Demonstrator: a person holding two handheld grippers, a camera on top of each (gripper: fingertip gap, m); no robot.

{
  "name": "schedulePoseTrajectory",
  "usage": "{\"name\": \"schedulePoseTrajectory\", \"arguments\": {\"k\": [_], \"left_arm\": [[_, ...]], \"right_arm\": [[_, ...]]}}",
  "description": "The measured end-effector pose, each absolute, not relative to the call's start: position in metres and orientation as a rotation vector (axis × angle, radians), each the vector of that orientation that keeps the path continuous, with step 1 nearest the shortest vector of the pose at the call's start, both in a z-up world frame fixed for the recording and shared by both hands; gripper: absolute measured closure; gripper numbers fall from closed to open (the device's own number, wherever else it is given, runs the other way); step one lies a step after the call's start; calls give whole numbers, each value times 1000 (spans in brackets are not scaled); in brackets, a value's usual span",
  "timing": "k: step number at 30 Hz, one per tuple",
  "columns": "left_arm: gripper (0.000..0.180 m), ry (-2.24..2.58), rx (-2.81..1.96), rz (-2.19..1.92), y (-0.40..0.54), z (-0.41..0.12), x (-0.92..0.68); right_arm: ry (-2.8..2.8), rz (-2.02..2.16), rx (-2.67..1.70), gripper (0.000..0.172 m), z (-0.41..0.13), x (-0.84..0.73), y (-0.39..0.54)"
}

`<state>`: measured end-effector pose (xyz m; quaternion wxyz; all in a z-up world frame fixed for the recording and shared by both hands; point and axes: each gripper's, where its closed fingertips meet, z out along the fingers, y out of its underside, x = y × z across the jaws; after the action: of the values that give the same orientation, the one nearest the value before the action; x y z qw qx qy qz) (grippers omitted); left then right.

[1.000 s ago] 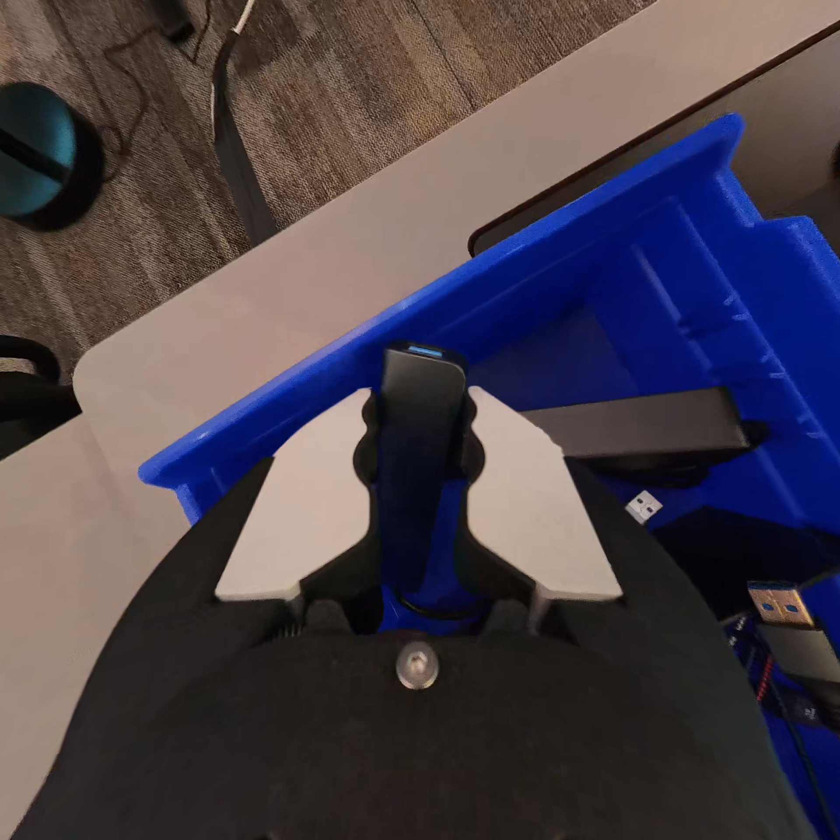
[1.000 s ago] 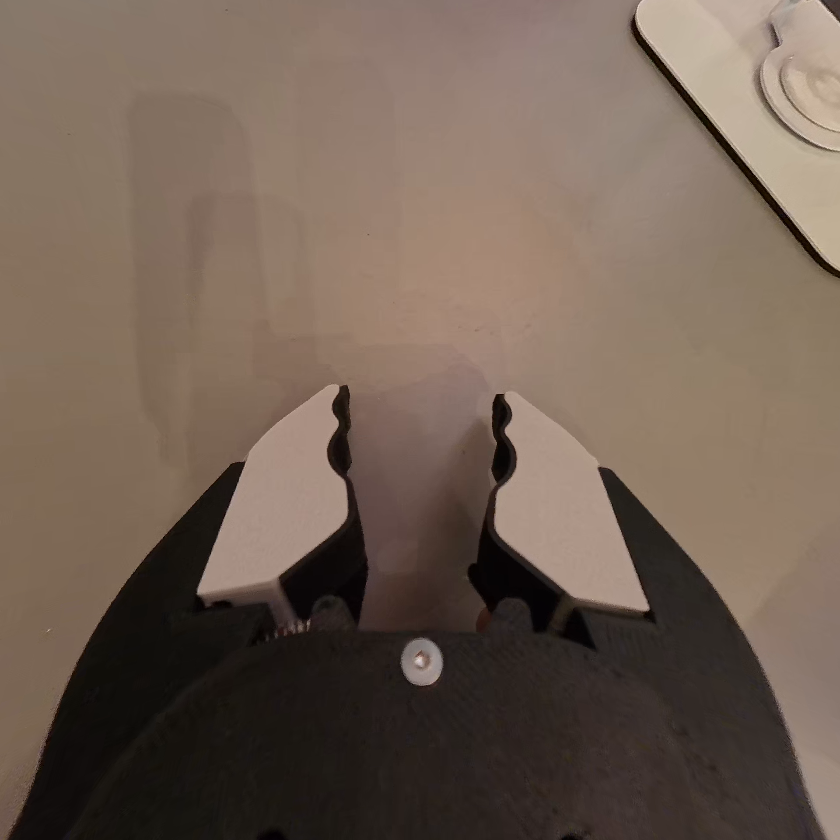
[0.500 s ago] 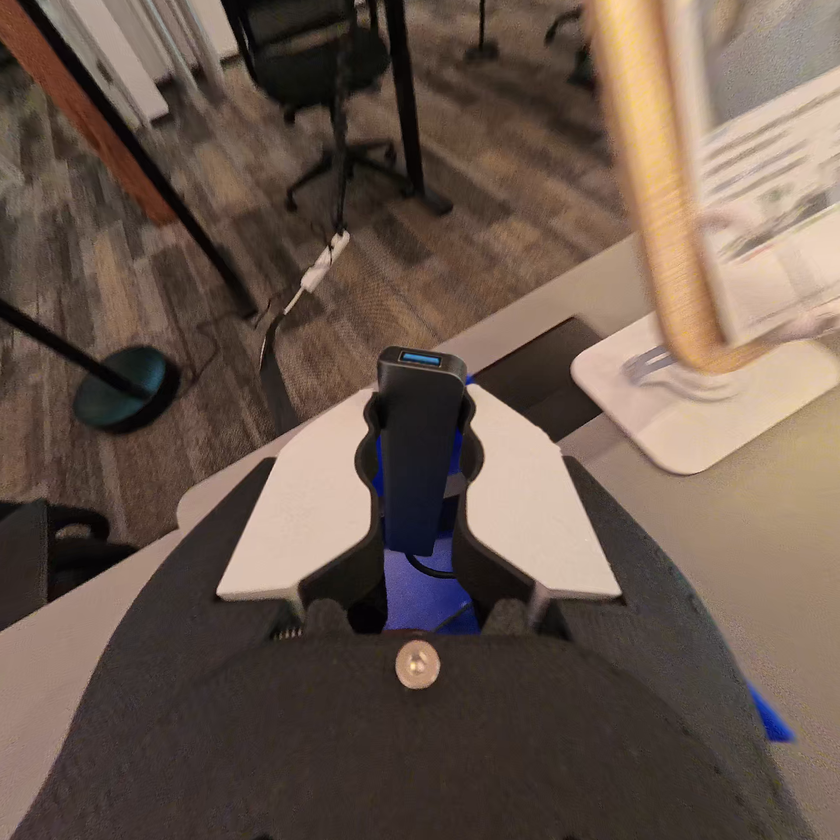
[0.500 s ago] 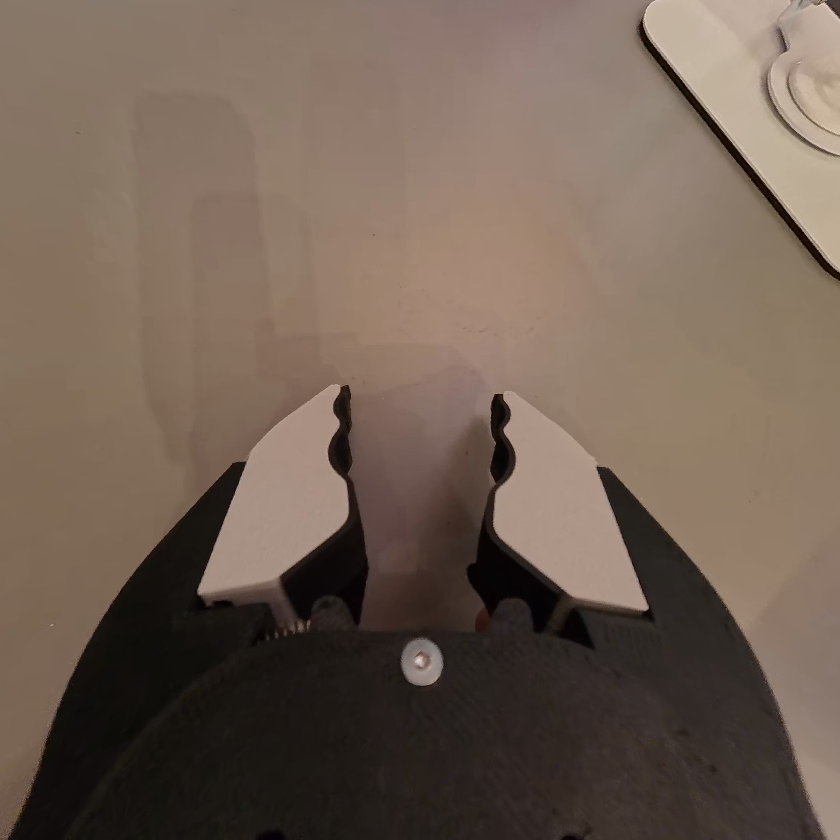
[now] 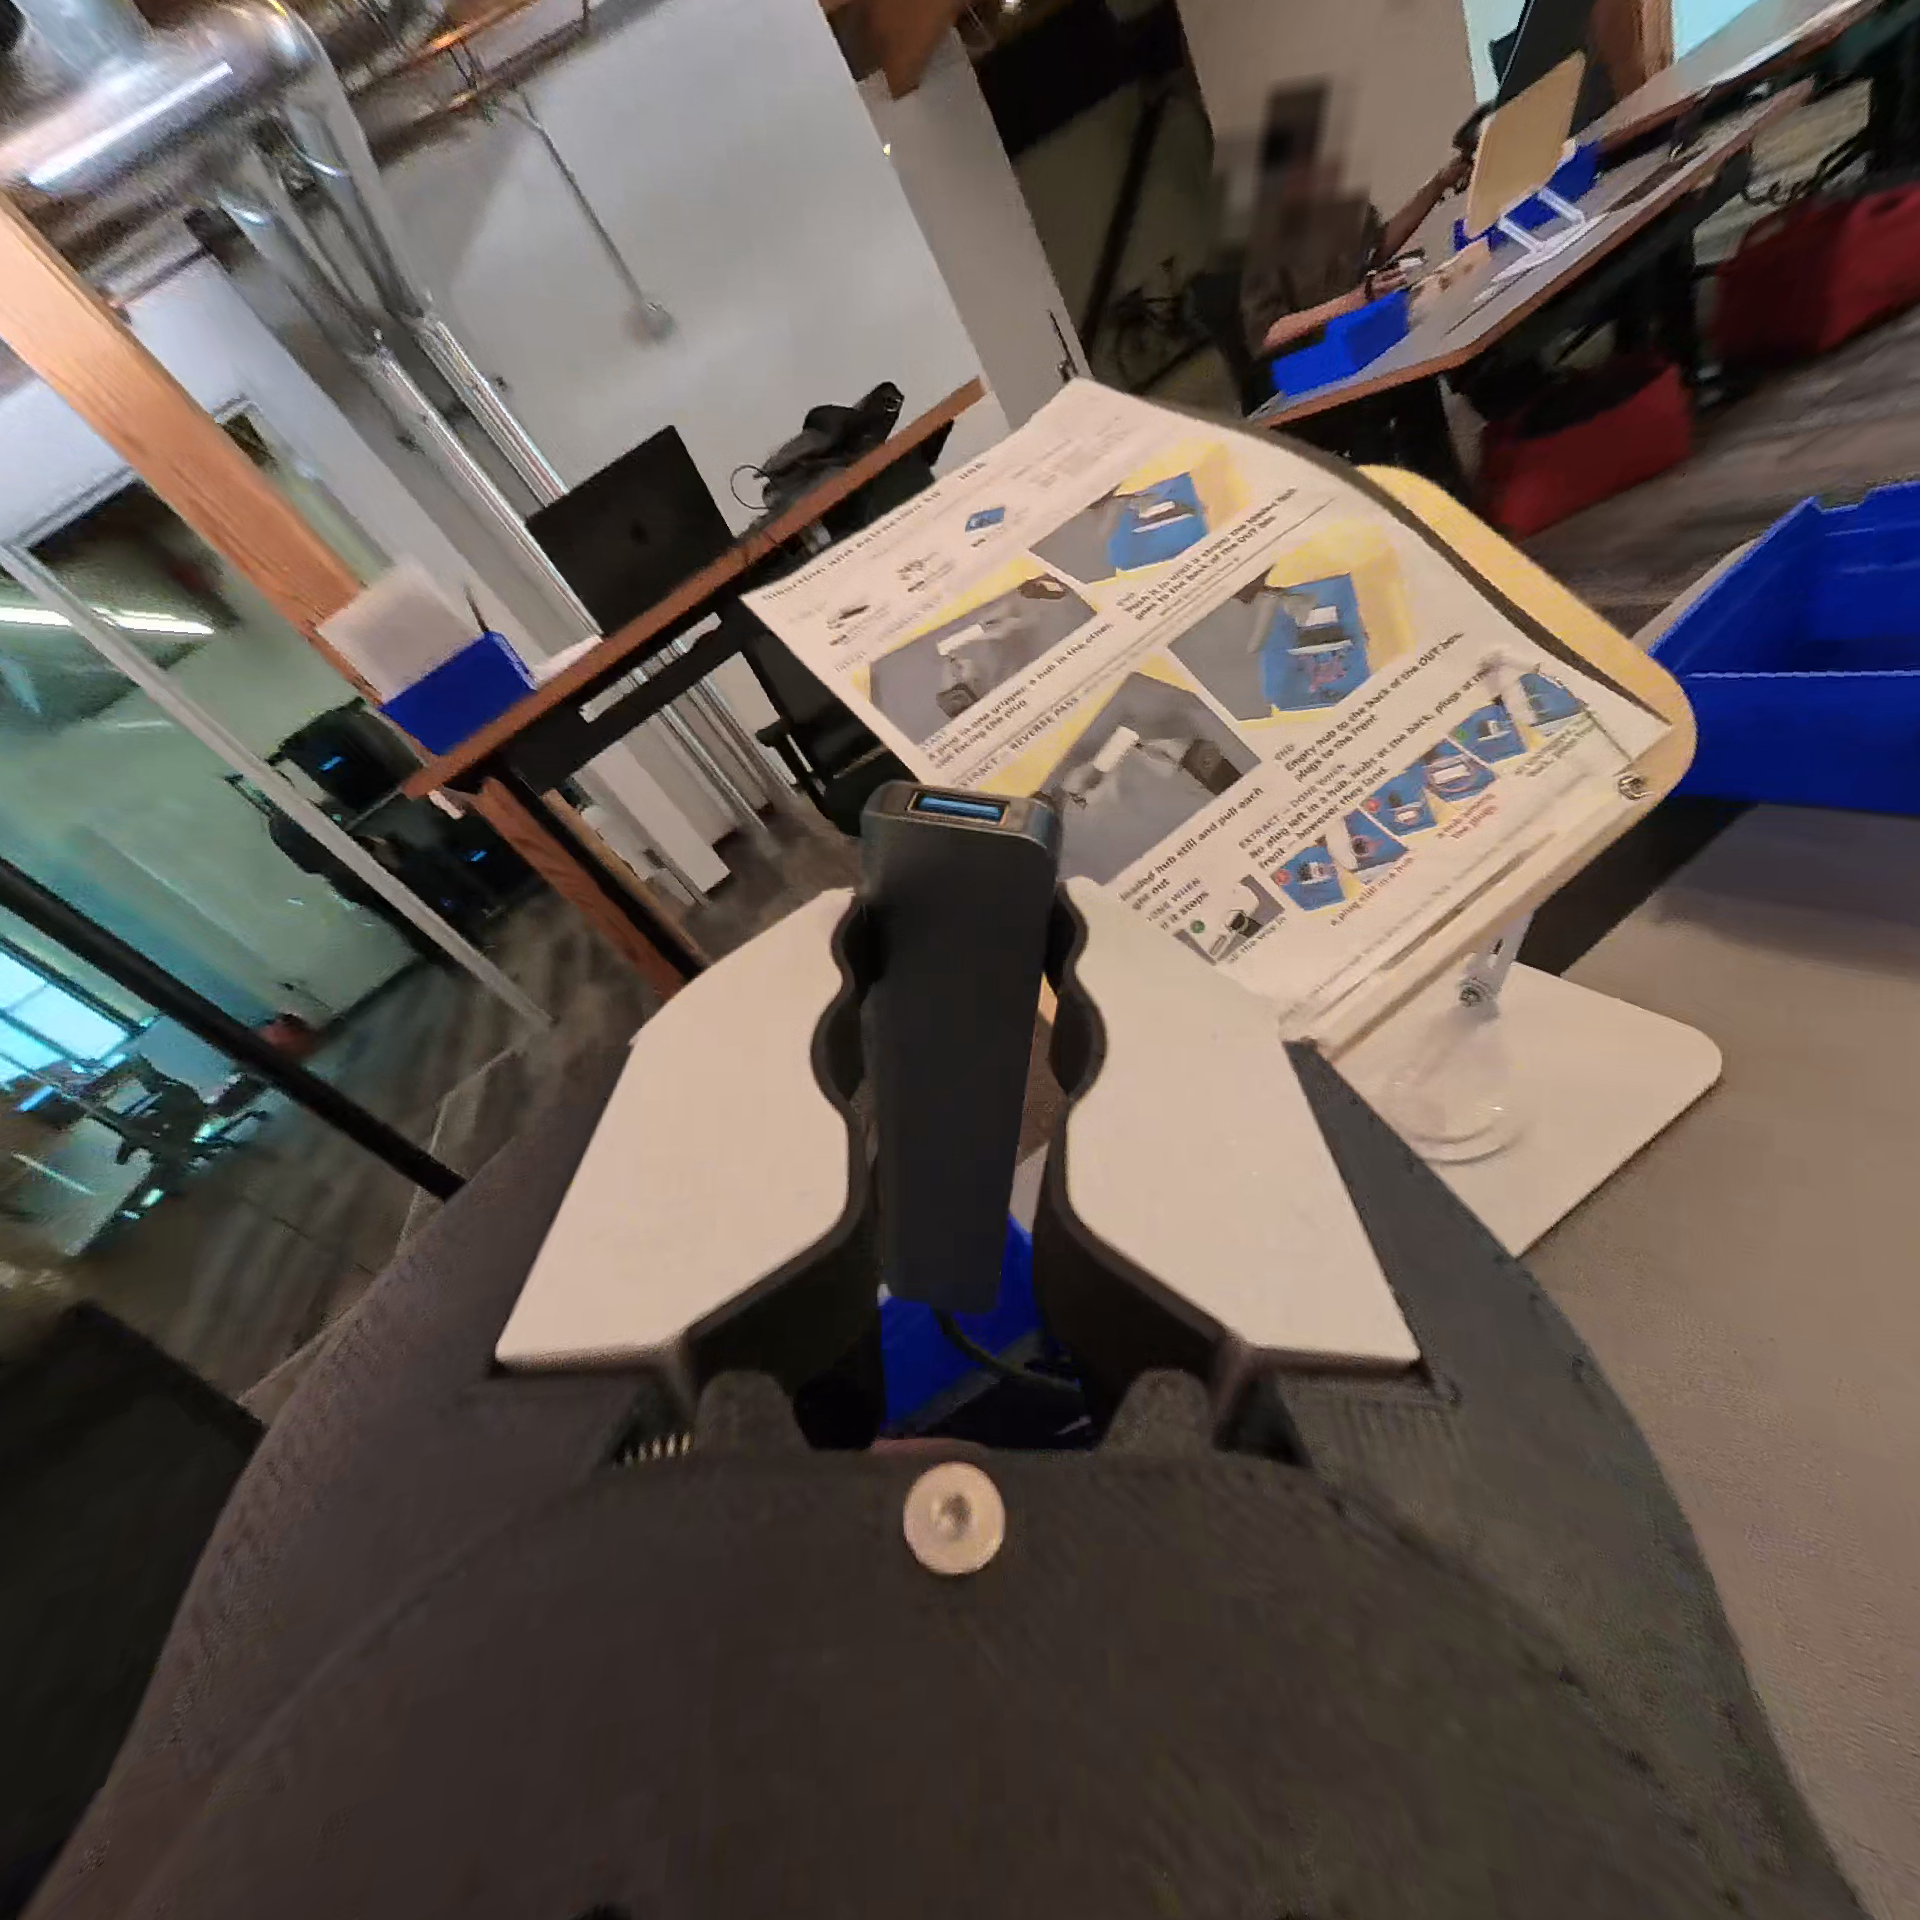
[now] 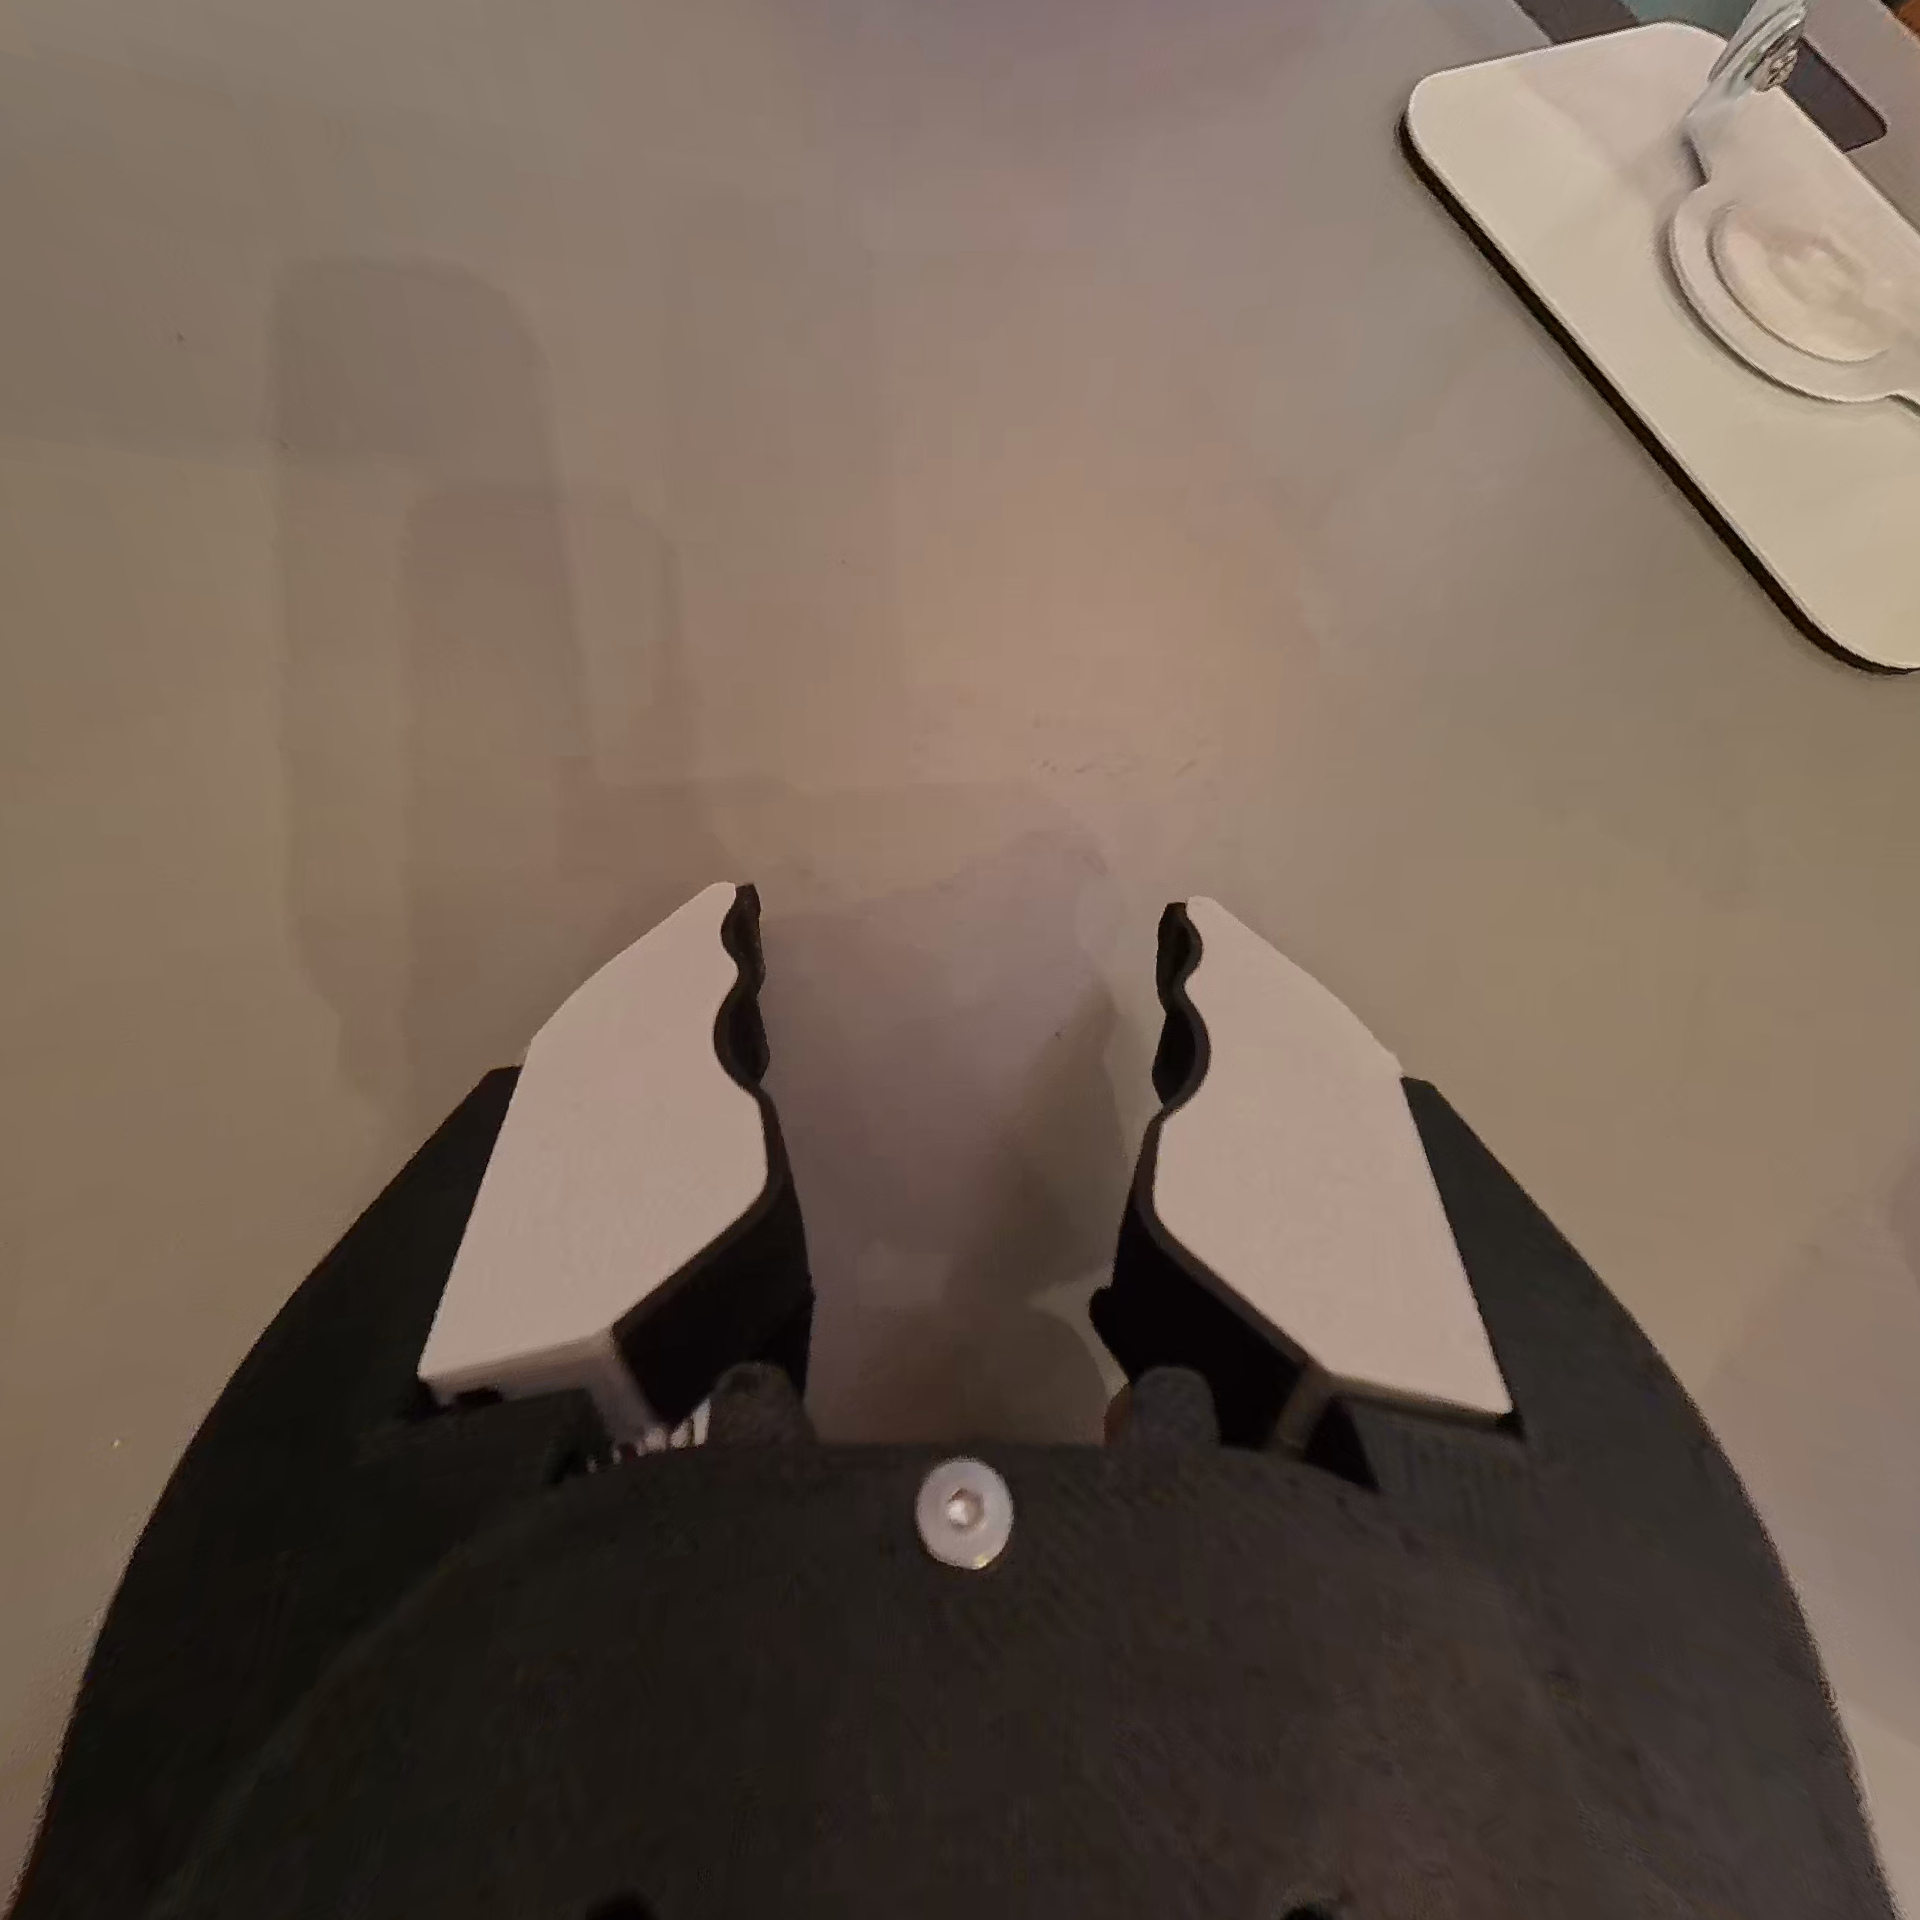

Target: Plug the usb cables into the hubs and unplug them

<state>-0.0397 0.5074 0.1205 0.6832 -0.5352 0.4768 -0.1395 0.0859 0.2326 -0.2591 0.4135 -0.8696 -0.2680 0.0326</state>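
One dark hub (image 5: pixel 956 1039) clamped in left claw (image 5: pixel 956 935), right claw (image 6: pixel 961 914) apart and bare over grey tabletop (image 6: pixel 935 468); one instruction stand (image 5: pixel 1299 727) ahead, office beyond

Left gripper (image 5: pixel 956 997) raised and pointing out level past the table edge, both pads pressed on a dark hub (image 5: pixel 951 1049) standing up between them. Right gripper (image 6: pixel 961 935) angled down at the table (image 6: pixel 727 520), jaws wide apart, nothing between them.
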Motion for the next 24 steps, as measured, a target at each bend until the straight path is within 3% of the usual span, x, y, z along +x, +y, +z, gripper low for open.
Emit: {"name": "schedulePoseTrajectory", "arguments": {"k": [6, 10, 24], "left_arm": [[148, 1087, -1153, -348, 479, 143, -32], [148, 1133, -1172, -452, 431, 132, -12], [148, 1183, -1339, -903, 310, 29, 72]], "right_arm": [[-666, 76, -2162, 98, -255, 86, 233], [-610, 126, -2099, 97, -239, 87, 235], [-482, 246, -1743, 110, -87, 50, 244]]}}
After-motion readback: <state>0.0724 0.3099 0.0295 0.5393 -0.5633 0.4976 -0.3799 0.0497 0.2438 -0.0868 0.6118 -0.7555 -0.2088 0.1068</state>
